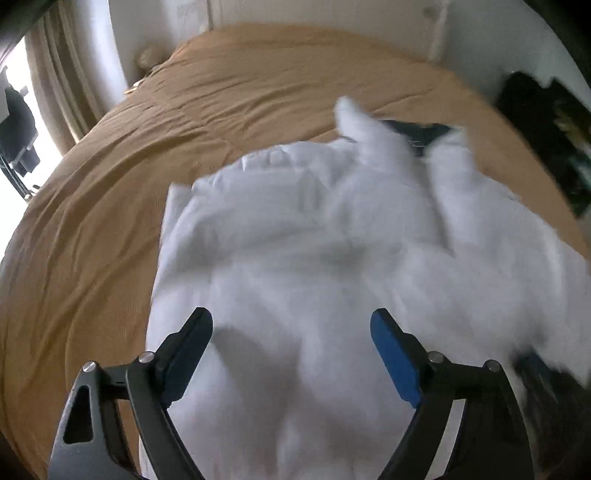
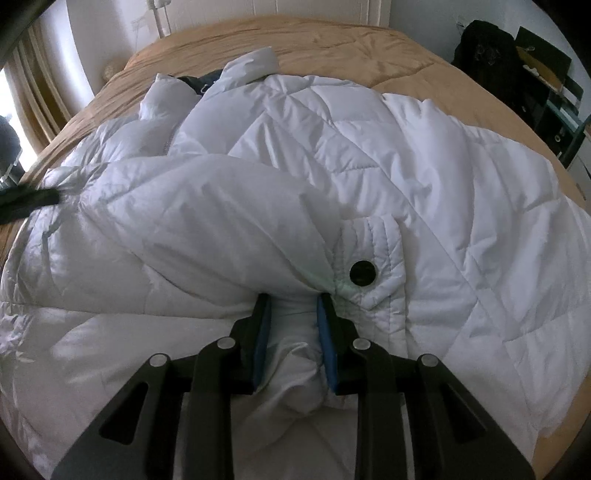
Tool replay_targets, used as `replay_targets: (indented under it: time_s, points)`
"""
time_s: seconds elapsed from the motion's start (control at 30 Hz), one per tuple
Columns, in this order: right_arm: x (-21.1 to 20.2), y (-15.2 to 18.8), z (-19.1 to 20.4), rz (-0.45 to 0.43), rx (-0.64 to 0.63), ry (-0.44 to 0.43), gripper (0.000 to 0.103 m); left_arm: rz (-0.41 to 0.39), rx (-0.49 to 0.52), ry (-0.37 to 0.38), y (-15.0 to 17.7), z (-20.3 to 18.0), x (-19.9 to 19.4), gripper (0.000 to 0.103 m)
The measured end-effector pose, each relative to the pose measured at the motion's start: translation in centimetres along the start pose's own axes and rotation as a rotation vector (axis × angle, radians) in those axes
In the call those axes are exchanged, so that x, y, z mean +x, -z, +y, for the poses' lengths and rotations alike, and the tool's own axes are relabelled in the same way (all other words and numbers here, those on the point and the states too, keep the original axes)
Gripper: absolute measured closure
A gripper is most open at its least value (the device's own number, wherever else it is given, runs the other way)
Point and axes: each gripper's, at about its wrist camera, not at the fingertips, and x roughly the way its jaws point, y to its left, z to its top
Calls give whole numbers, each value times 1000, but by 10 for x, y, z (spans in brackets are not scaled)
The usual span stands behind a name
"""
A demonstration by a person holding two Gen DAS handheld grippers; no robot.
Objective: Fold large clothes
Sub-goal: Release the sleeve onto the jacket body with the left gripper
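Indoors, tan bedspread (image 2: 369,48), white quilted jacket (image 2: 332,147) spread across, pale walls (image 1: 332,11).

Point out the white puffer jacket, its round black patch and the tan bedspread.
white puffer jacket (image 2: 369,147), right wrist view, on the quilted body panel.
round black patch (image 2: 362,273), right wrist view, on the patch's centre.
tan bedspread (image 1: 229,92), left wrist view, on bare cover beyond the jacket.

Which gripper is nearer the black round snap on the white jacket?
Right. The right gripper pinches jacket fabric just beside the black snap; the left gripper hangs open over another part of the jacket, with no snap in its view.
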Motion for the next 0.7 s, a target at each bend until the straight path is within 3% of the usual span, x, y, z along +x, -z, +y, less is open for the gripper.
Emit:
replay_targets:
  time_s: [0.1,0.23,0.37,0.43,0.5,0.57,0.7]
  points:
    - [1,-1,0,1,5,0,76,-21,33,4,55,-9,-29,11]
    - [-1,1,5,-1,-13,24,76,19,34,10,103,-8,0,6]
    - [-6,0,10,16,-43,32,74,9,51,-17,108,-8,5,3]
    - [-18,0,-1,24,5,-40,66,19,40,-25,104,-9,9,1]
    - [-41,1,-27,1,103,-118,37,14,43,-36,103,-10,12,1]
    - [-67,4,-62,-69,186,-131,22,7,47,-41,106,-8,13,1]
    - [-103,11,-157,-137,363,-114,21,12,35,-28,111,1,6,0]
